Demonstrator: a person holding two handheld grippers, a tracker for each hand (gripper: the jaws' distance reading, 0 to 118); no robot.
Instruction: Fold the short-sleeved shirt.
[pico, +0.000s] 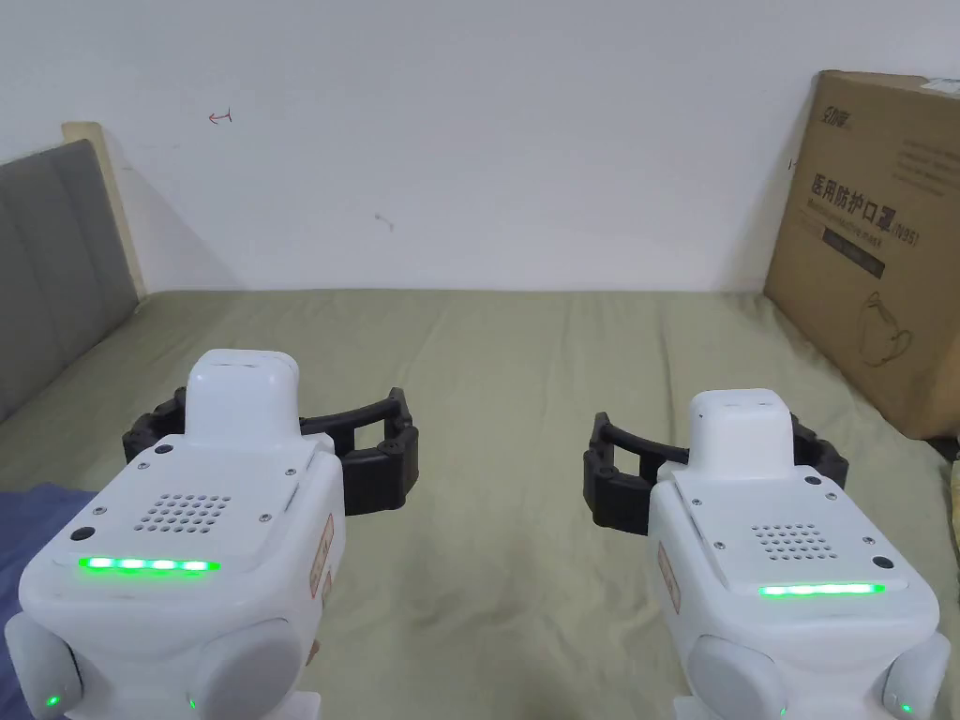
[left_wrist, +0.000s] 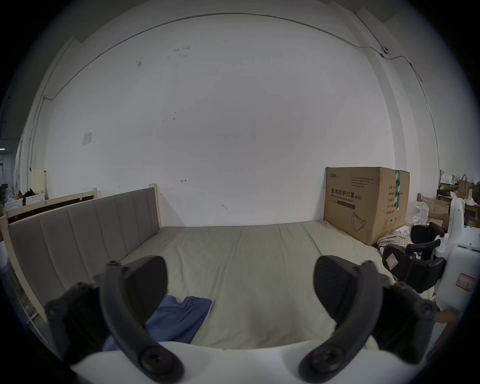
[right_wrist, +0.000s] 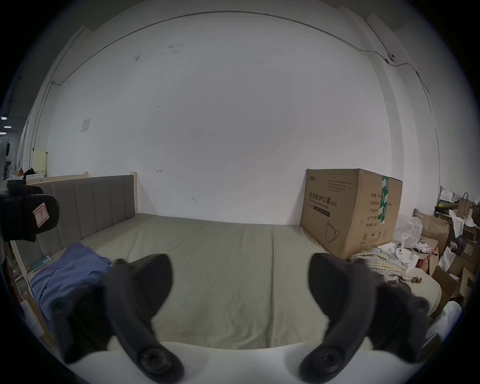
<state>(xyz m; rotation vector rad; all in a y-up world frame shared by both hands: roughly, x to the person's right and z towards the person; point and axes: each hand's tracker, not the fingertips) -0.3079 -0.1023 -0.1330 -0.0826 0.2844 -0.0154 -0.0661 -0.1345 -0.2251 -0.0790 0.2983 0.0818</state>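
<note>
above the bed, both tongs wait empty

over the olive sheet the left gripper (pico: 272, 441) and the right gripper (pico: 717, 469) hang side by side, level with each other and well apart, each with its jaws spread wide and nothing between them. in the left gripper view the left gripper (left_wrist: 240, 283) frames bare sheet, and the right gripper view gives the same for the right gripper (right_wrist: 240, 280). they seem held this way as a ready stance, facing the wall, before any reach is made.

below and to the left of the left gripper lies a blue garment (left_wrist: 179, 319), rumpled rather than spread, near the padded headboard (left_wrist: 85, 239); this is probably the short-sleeved shirt. it sits at the edge of the bed (pico: 506, 375), leaving the middle free, likely as the folding ground. no fold is begun, by my reading.

farther right, a cardboard box (pico: 872, 253) stands on the bed against the wall, and a pale checked cloth (right_wrist: 384, 262) lies beside it, apart from the work. the first move would likely be leftward and down to the blue cloth.
</note>
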